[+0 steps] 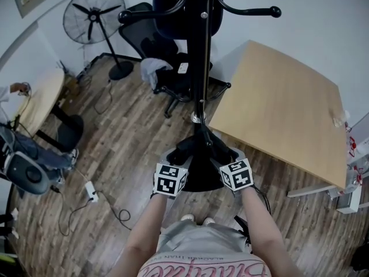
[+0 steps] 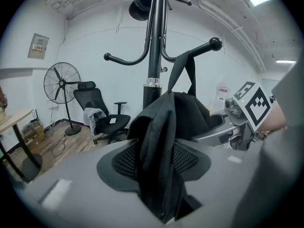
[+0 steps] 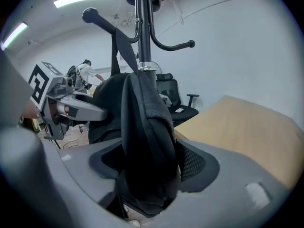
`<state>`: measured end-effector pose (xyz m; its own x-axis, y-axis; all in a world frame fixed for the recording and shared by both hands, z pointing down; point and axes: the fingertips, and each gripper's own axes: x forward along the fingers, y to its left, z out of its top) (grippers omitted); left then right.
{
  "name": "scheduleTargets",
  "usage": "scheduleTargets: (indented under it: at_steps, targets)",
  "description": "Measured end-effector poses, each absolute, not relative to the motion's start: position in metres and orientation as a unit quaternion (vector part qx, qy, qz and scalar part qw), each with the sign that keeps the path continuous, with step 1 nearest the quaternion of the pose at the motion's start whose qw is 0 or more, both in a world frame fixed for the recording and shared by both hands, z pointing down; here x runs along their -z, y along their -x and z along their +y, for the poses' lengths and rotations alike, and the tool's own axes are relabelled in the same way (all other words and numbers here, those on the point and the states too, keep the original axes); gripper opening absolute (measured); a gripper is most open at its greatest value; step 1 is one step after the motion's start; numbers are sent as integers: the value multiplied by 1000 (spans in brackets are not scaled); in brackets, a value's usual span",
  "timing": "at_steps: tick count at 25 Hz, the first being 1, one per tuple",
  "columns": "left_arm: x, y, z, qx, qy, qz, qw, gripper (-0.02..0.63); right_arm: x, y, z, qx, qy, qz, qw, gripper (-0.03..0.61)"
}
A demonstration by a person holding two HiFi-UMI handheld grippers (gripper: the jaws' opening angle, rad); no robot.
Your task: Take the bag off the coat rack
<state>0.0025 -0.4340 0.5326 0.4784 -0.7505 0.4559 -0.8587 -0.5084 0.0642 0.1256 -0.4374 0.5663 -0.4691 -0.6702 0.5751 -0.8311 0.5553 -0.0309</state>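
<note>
The black bag [image 1: 200, 145] hangs low against the pole of the black coat rack [image 1: 199, 68]. Its strap [image 2: 189, 68] is looped over a knobbed hook [image 2: 214, 44]. My left gripper [image 1: 180, 154] comes at the bag from the left. In the left gripper view a fold of the bag [image 2: 159, 141] fills the gap between the mesh pads [image 2: 124, 161], which press on it. My right gripper [image 1: 221, 153] is at the bag's right side. In the right gripper view the bag [image 3: 147, 137] lies between wide-spread jaws, and the strap [image 3: 121, 46] runs up to the hook [image 3: 90, 15].
A wooden table [image 1: 282, 105] stands close on the right of the rack. A black office chair [image 1: 167, 68] and a floor fan [image 1: 95, 16] are behind it. Cables and a power strip [image 1: 91, 192] lie on the wood floor at the left. A seated person [image 1: 23, 154] is at the far left.
</note>
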Motion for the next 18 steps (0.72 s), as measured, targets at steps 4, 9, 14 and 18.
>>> scheduleTargets:
  at_steps: [4,9,14,18]
  targets:
    - [-534,0,-438,-189,-843,-481,148,157,-565,-133,-443,-169,-464,-832,254,168]
    - [-534,1,-437,-171,-842,-477,187,107,-564,-135,-442,-164,-480,-822,259,103]
    - [-531,4,-436,-166,-840,-481,189,91,-560,-137,-437,-169,-491,-816,256,87]
    - [-526,1,-430,-164,-842,-479,186,80,-554,-138,-431,-169,-495,-813,257,84]
